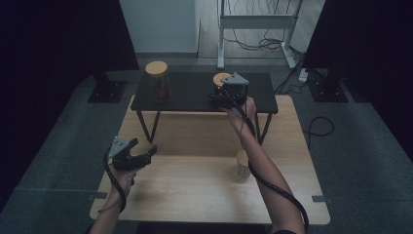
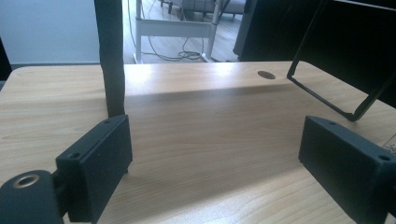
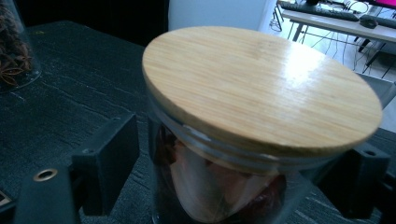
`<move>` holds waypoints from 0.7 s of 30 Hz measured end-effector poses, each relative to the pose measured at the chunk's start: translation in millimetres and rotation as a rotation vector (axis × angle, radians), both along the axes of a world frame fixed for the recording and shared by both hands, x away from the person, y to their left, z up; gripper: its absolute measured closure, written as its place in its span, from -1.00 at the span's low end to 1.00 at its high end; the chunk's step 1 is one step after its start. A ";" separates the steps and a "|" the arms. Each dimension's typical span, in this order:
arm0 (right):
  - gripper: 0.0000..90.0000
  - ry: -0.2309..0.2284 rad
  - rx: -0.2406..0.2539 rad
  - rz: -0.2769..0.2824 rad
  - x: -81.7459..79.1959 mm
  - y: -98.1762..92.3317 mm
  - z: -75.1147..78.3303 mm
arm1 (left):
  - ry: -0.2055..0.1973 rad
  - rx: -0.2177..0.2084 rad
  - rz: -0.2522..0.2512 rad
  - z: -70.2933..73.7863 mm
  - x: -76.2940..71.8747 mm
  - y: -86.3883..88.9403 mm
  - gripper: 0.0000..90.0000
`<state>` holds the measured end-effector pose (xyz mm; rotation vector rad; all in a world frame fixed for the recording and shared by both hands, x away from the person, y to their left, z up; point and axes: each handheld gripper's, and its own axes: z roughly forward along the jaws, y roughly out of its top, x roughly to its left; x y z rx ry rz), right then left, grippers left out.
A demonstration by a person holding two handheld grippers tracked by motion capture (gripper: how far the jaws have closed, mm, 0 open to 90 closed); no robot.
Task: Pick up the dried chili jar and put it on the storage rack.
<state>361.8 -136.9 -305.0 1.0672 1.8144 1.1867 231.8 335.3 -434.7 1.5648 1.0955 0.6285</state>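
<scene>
A glass jar with a round wooden lid (image 3: 261, 84) stands on the black raised shelf (image 1: 195, 92); in the high view the jar (image 1: 220, 79) is at the shelf's right half. My right gripper (image 3: 240, 163) has one jaw on each side of the jar's glass body, below the lid. A narrow gap shows between the left pad (image 3: 116, 158) and the glass, so it is open around the jar. From above, the right gripper (image 1: 220, 93) reaches over the shelf's front edge. My left gripper (image 1: 146, 148) hovers open over the wooden table's left side, and the left gripper (image 2: 215, 158) holds nothing.
A taller jar with a wooden lid (image 1: 158, 82) stands at the shelf's left; its dark contents show in the right gripper view (image 3: 14, 46). A small jar (image 1: 242, 163) sits on the wooden table (image 1: 195, 190) beside my right forearm. Black shelf legs (image 2: 112, 60) rise ahead of the left gripper.
</scene>
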 end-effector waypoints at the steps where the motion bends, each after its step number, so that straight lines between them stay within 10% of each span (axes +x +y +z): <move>1: -0.70 -0.003 -0.001 -0.003 -0.7 0.6 -0.1 | 0.002 0.001 -0.001 -0.1 0.3 -0.1 -0.80; 21: -0.89 -0.050 0.002 -0.052 -22.0 1.1 1.4 | -0.013 0.001 -0.011 1.5 -3.3 -1.3 -0.80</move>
